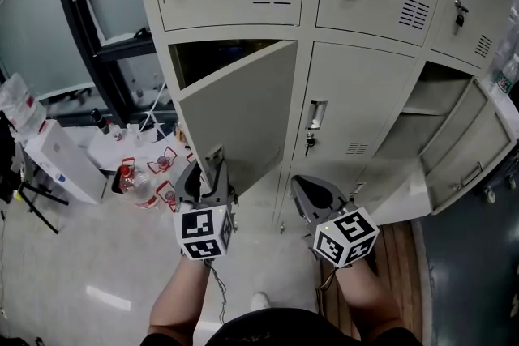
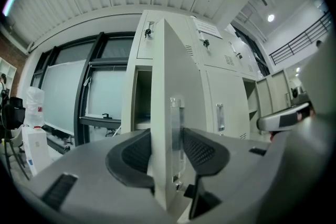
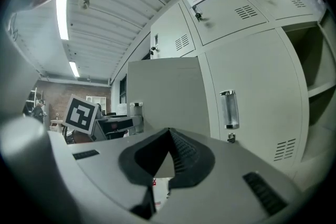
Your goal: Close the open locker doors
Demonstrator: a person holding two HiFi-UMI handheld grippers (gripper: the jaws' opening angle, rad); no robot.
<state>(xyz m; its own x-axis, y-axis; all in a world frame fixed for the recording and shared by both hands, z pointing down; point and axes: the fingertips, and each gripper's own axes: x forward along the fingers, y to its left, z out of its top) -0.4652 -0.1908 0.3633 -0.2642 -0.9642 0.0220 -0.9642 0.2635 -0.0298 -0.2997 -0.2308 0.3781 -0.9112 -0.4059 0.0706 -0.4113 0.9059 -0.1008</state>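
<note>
Straddling open locker door [image 1: 243,111] edge with left tongs [image 1: 204,179] parted; holding right tongs [image 1: 312,190] closed, empty, alongside.

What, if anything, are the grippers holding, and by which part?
Left gripper: open door between its jaws, edge by the handle; whether gripped cannot be told. Right gripper: shut, empty.

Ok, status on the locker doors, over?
Left tongs open, astride free edge of the left door. Right tongs shut, empty. Left door half open; right door open too. Nothing seen blocking.
</note>
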